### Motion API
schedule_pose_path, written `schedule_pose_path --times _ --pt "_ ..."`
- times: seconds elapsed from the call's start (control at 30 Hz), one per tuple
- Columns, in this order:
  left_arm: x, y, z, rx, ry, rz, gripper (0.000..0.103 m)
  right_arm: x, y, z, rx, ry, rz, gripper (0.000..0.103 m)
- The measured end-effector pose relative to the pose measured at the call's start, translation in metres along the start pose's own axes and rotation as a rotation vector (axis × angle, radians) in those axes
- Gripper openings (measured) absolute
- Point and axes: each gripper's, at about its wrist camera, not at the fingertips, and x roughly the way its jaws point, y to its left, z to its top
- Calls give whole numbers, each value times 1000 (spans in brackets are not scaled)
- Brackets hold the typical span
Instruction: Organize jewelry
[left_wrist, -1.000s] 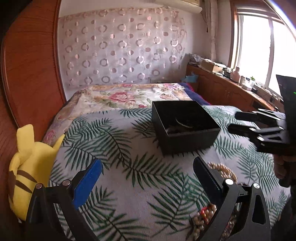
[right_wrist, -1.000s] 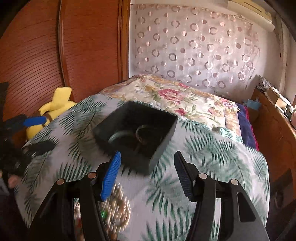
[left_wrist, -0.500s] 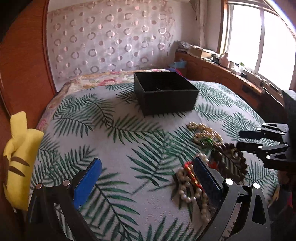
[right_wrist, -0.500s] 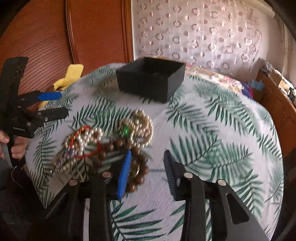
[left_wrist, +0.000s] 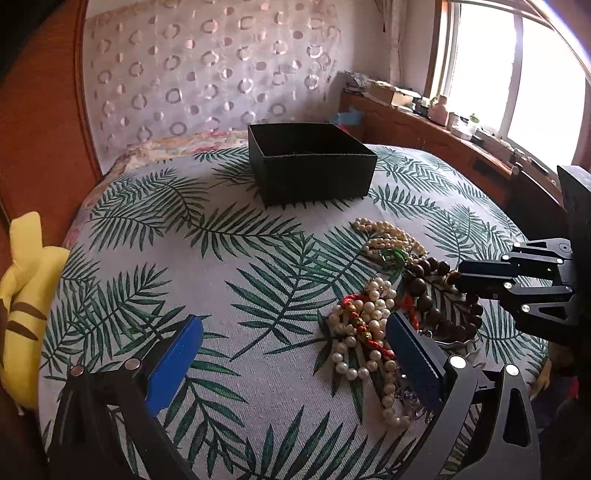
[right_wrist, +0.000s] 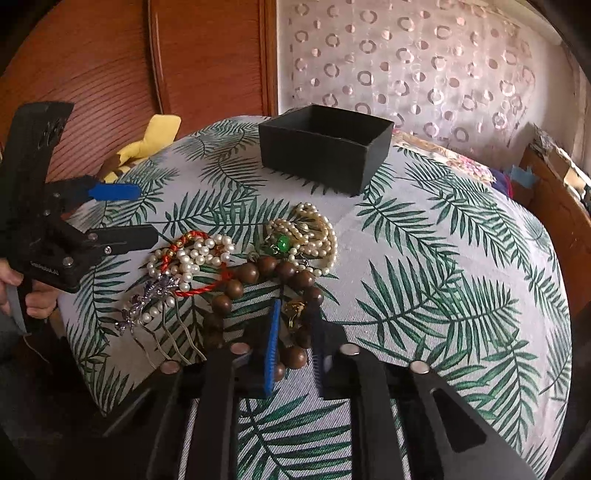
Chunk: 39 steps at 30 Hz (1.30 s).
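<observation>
right gripper (right_wrist: 295, 332): we see jaws closing around the brown bead bracelet (right_wrist: 258, 277)
left gripper (left_wrist: 291, 354): spread, empty
black box (right_wrist: 325, 144): 12 o'clock of the jewelry

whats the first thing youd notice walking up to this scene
A tangled heap of jewelry lies on the palm-leaf cloth: pearls, a red cord, a green stone and big brown wooden beads. The right claw is closing around those beads at the near edge. Behind the heap stands an open black box.
</observation>
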Motion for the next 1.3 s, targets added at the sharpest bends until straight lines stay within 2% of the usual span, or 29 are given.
schedule_pose_path --times 0.07,0.27,0.33,0.4,0.63,0.73,0.8,0.87,0.93,1.07,1.17,1.3 --pt "0 1 1 -1 -1 0 95 0 2 1 -10 3 -3 10" --pt "1 5 2 -9 -1 -2 95 10 6 -1 -33 43 -17 10" --pt "0 5 2 -8 -2 -1 95 13 4 -3 -29 45 -7 3" --pt "1 5 2 -9 -1 -2 95 12 3 -2 -26 42 1 3" --pt "-2 -2 -2 3 1 -9 95 -16 -8 0 35 -37 6 3" --pt "-10 -10 -5 3 -16 -54 95 -26 -13 -2 52 -50 -8 3" --pt "-16 -18 -8 8 -24 -90 87 -29 -15 -6 60 -48 -22 3" --pt "-17 -27 -9 19 -14 -114 72 -31 -20 -11 74 -42 -35 3" --pt "-17 -36 -12 37 -4 -135 63 -33 -24 -16 86 -41 -42 3" --pt "-10 -48 -16 64 30 -149 43 -36 -29 -21 105 -45 -48 3" --pt "-5 -53 -18 68 50 -159 36 -35 -30 -24 112 -47 -47 3" --pt "-1 -54 -19 68 62 -158 36 -34 -29 -24 111 -47 -42 3"
